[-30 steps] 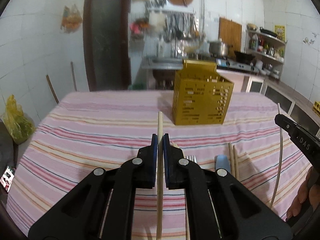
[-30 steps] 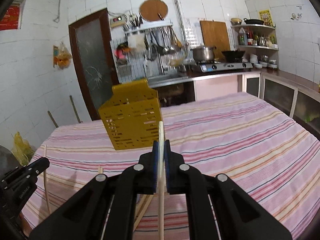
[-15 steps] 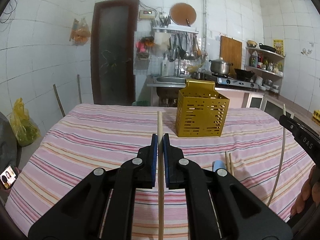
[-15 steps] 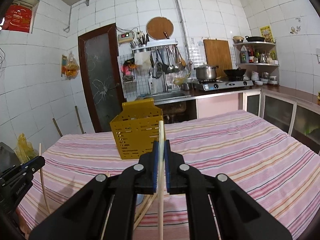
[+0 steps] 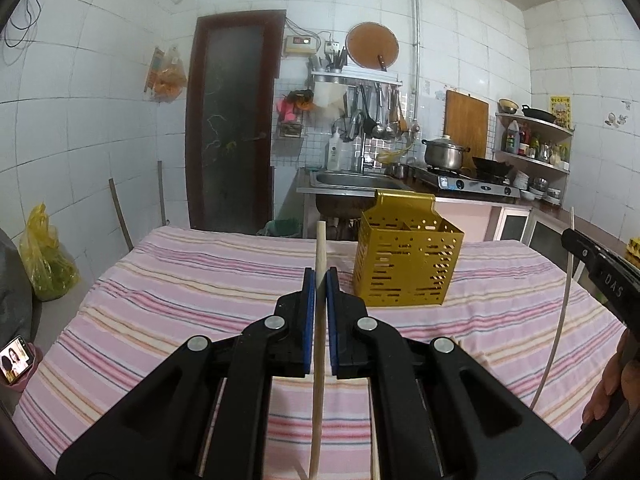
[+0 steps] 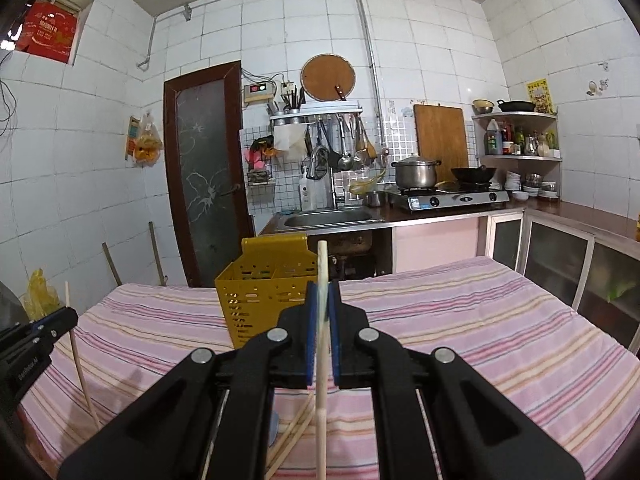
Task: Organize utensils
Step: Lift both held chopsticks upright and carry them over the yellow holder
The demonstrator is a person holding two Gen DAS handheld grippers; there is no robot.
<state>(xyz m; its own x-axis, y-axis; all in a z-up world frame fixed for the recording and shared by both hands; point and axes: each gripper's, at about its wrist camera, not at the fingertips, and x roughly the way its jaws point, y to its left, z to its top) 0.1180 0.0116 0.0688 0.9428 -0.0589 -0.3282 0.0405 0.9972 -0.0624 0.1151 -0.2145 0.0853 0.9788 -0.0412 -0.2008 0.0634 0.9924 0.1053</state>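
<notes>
Grippers: both pinching, one chopstick each, none spread.
Left gripper (image 5: 320,280): blue pads pressed on a pale wooden chopstick (image 5: 319,344), stick running up between the pads, tip poking out above them.
Right gripper (image 6: 322,292): same grip on a second chopstick (image 6: 321,380), stick near upright, tip above the pads.
Why held so: my guess, sticks kept upright so an end can go straight down into the holder's open top.
Holder (image 5: 408,264): yellow perforated box, tall back plate, divider inside; stands on the striped tablecloth (image 5: 168,280) ahead of both grippers, apart from them.
Holder contents: nothing seen sticking out the top; can't see the bottom.
Left on the cloth: loose chopsticks (image 6: 292,436) under the right gripper; something blue beside them, too hidden to name.
Cross-view: right gripper shows at the right edge of the left view (image 5: 600,276), with its stick; the hand's fingers (image 5: 612,384) show below it.
Stage: judged as carry phase, neither stick over the holder yet.
Risk: thin sticks could pivot in the pads; two tips heading for one opening could clash.
Writing: "DAS" partly readable, upside down, on the right gripper's arm; white lettering on the left gripper's body in the right view, too small to read. Red box (image 6: 48,32) high in a wall recess, print unreadable. Yellow poster (image 6: 541,95) by the shelves, unreadable.
</notes>
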